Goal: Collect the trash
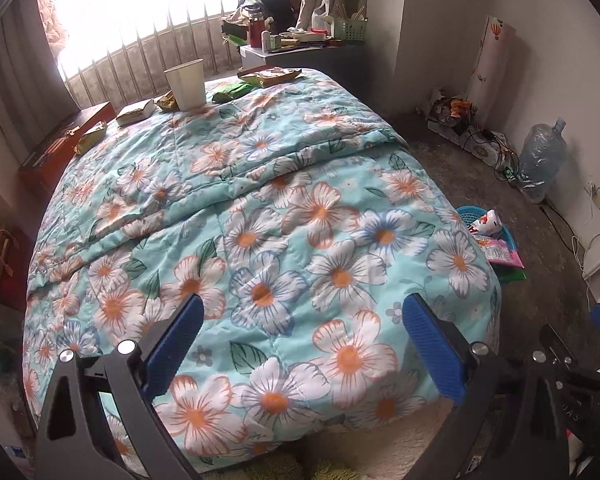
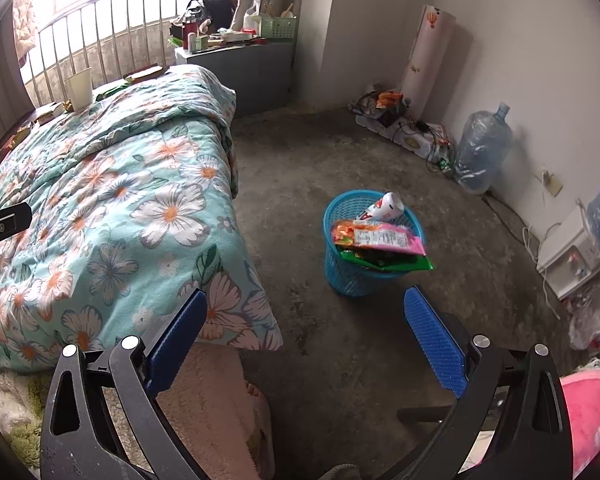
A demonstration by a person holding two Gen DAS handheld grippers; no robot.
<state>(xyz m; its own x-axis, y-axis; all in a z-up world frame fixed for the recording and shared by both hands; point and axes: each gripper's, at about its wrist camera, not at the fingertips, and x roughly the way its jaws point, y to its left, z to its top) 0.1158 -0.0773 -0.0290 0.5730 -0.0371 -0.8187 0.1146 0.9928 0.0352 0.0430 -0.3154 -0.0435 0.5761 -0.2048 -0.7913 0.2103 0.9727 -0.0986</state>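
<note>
The left claw (image 1: 302,344) is hovering over the near end of the bed, its blue fingers (image 1: 176,346) standing wide apart with nothing between them. Below it the floral quilt (image 1: 260,208) is spreading across most of the left wrist view. Along the far edge of the bed, in the upper part of that frame, trash is lying in a row: a paper cup (image 1: 186,83) standing upright, a green wrapper (image 1: 230,92) just right of it, a larger packet (image 1: 270,76) further right, and a yellowish packet (image 1: 137,112) and a small wrapper (image 1: 90,141) to the left. Behind them, in the upper middle, a desk (image 1: 300,54) is carrying clutter.

The right claw (image 2: 304,338) is hanging over the bare floor (image 2: 320,160) beside the bed, its fingers (image 2: 434,340) also wide apart and empty. In the centre right of the right wrist view, a blue basket (image 2: 350,280) is sitting on the floor, apart from the bed, with a pink packet (image 2: 380,238) and a green packet (image 2: 404,265) sticking out over its rim and a white carton (image 2: 388,207) leaning at the back. A water jug (image 2: 482,148) is standing by the wall on the right.
</note>
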